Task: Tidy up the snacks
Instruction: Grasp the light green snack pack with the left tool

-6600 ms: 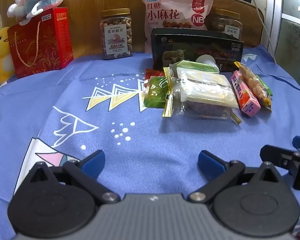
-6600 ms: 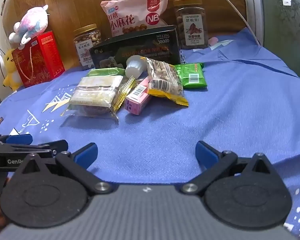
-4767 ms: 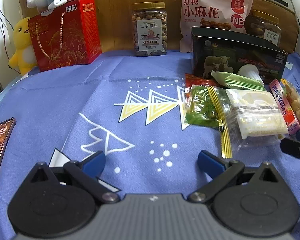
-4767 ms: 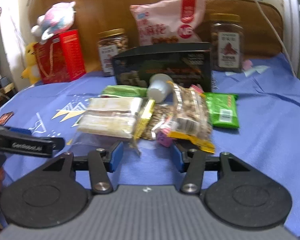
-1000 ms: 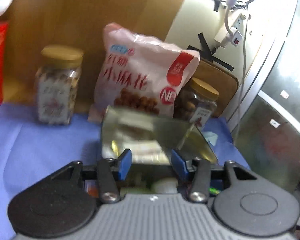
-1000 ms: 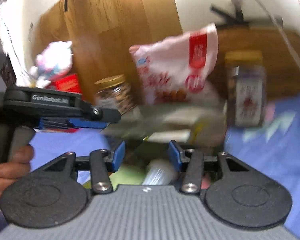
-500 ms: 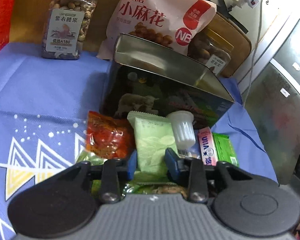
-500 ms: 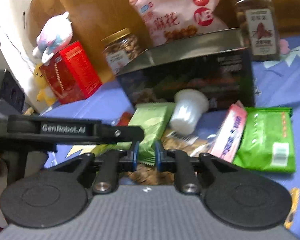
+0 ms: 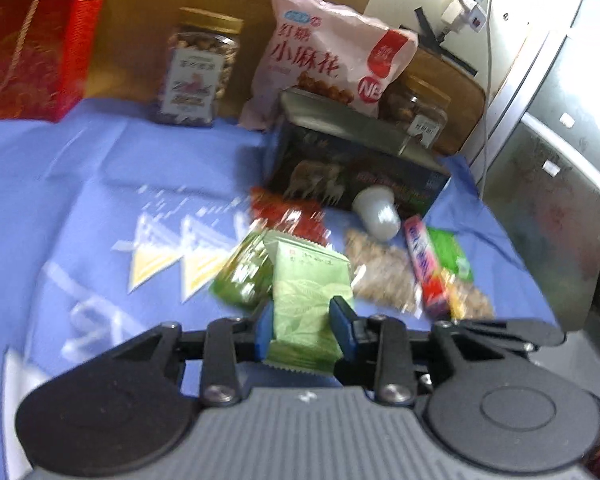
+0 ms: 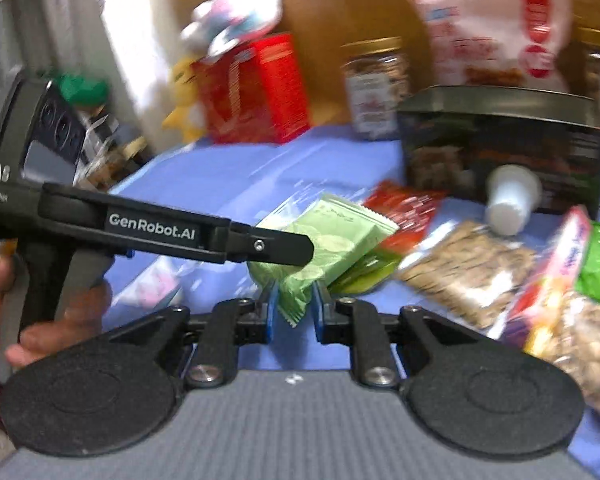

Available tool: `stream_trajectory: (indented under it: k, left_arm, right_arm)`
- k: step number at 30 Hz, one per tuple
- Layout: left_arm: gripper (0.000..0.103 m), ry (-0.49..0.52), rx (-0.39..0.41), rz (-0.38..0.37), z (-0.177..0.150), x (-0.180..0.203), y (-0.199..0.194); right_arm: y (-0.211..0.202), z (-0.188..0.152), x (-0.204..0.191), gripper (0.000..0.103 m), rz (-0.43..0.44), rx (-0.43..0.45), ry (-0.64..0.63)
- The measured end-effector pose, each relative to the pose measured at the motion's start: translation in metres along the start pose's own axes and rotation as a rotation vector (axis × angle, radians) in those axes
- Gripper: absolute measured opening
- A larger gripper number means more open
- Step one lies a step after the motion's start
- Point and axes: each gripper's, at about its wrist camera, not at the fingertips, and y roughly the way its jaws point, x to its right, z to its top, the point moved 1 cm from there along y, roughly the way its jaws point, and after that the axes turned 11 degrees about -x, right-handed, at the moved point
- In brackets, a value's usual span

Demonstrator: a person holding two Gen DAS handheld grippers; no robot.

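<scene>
Nearest, in the left wrist view: left tool closed on a light green packet, pads pressing its two long edges, far end sticking up and forward over the pile. In the right wrist view: right tool narrow, the same packet's crimped corner between its pads; cannot tell whether actually pinched or merely alongside. Heavy motion blur in both views.

Judging by the task, likely carrying this packet to the open black tin just behind the pile. Keep the grip light enough not to crush the contents. Lift clear of the dark green packet underneath before moving. Approach over the tin's rim, not into its front wall. Watch the white cup lying on its side against the tin. Avoid two tools pulling one wrapper in different directions.

Loose on the blue cloth, counted: three green packets including the held one, the third at far right; one red packet; one pink stick box; two clear bags of nuts; one cup. Behind: one tin, one pink bag, two jars, one red gift box. Farthest, in the right wrist view: two plush toys.
</scene>
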Motion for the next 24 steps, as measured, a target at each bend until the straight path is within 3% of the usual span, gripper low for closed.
stream_trajectory:
  k: [2, 4, 7, 9, 14, 15, 16, 17, 20, 24]
  left_arm:
    - [0.033, 0.007, -0.009, 0.017, -0.01, -0.003, -0.004]
    - [0.036, 0.012, -0.011, 0.024, -0.017, -0.007, -0.008]
    - [0.051, -0.025, 0.018, 0.032, -0.016, -0.02, -0.019]
    - [0.052, -0.054, 0.037, 0.019, -0.01, -0.029, -0.024]
    - [0.044, -0.059, -0.038, -0.047, -0.008, -0.033, -0.008]
    - [0.037, -0.053, -0.071, -0.055, -0.009, -0.031, 0.001]
    - [0.036, -0.042, -0.072, -0.064, -0.011, -0.029, 0.004]
    - [0.031, -0.031, -0.073, -0.07, -0.012, -0.025, 0.005]
    - [0.031, -0.016, -0.05, -0.052, -0.002, -0.016, 0.0]
    - [0.031, 0.065, 0.042, -0.068, 0.034, 0.007, -0.012]
  right_arm:
    - [0.008, -0.004, -0.007, 0.024, -0.009, -0.028, -0.048]
    - [0.012, -0.005, -0.012, 0.038, -0.035, -0.044, -0.087]
    - [0.01, -0.007, -0.015, 0.058, -0.053, -0.032, -0.134]
    - [0.009, -0.008, -0.019, 0.061, -0.06, -0.021, -0.164]
    - [0.023, -0.009, -0.023, 0.06, -0.08, -0.056, -0.192]
    - [0.027, -0.01, -0.023, 0.055, -0.082, -0.066, -0.196]
    - [0.027, -0.013, -0.024, 0.041, -0.091, -0.06, -0.2]
    - [0.028, -0.013, -0.024, 0.037, -0.105, -0.05, -0.213]
    - [0.025, -0.009, -0.022, 0.035, -0.112, -0.022, -0.212]
    - [0.002, 0.007, -0.01, 0.035, -0.15, 0.11, -0.2]
